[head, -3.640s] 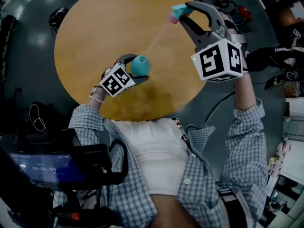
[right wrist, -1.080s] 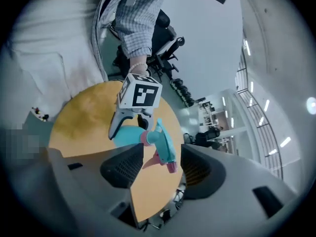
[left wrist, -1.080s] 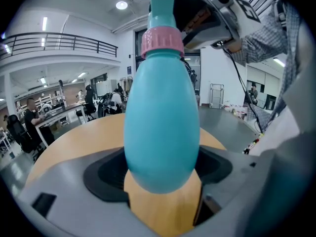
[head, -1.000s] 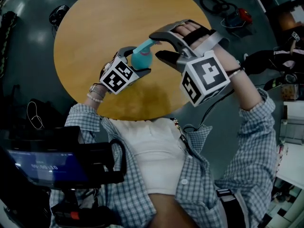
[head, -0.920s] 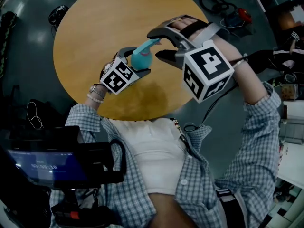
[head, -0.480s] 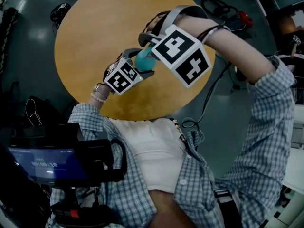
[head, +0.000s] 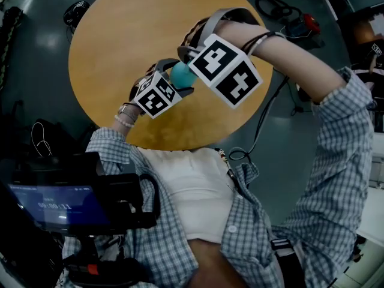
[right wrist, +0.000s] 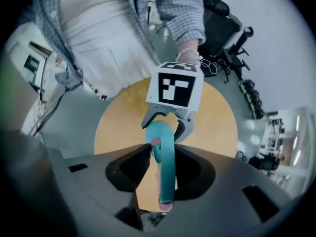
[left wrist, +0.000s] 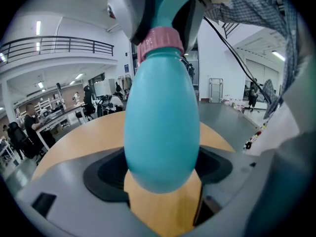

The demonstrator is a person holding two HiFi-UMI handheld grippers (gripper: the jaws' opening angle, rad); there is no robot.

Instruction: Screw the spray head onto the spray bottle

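The left claw (left wrist: 160,172) is clamped on the lower belly of the teal egg-shaped plastic spray bottle (left wrist: 160,122), a black pad pressed into each side. It holds the bottle upright above the round wooden counter (head: 120,35), clear of its surface, just above the middle of the head view.

The teal spray head (right wrist: 168,181) already sits on the neck, and its pink collar (left wrist: 159,41) meets the bottle's shoulder with no gap that I can see. In the right gripper view it sits at lower centre.

The right claw (right wrist: 163,167) comes from above, pointing down along the bottle. Its jaws have just been closing, with the spray head between them. The pads now look to be against the head on both sides, near the collar, at a middling width.

This reads as the screwing step: the head is placed, and the upper claw is taking its hold for a turn. Whether the threads have caught cannot be told from here.

The next move calls for twisting the right claw about the bottle's long axis while the left claw keeps the bottle from spinning. The head should stay square to the neck so the threads do not cross. The smooth, rounded bottle may slip in the pads if the twist is hard.
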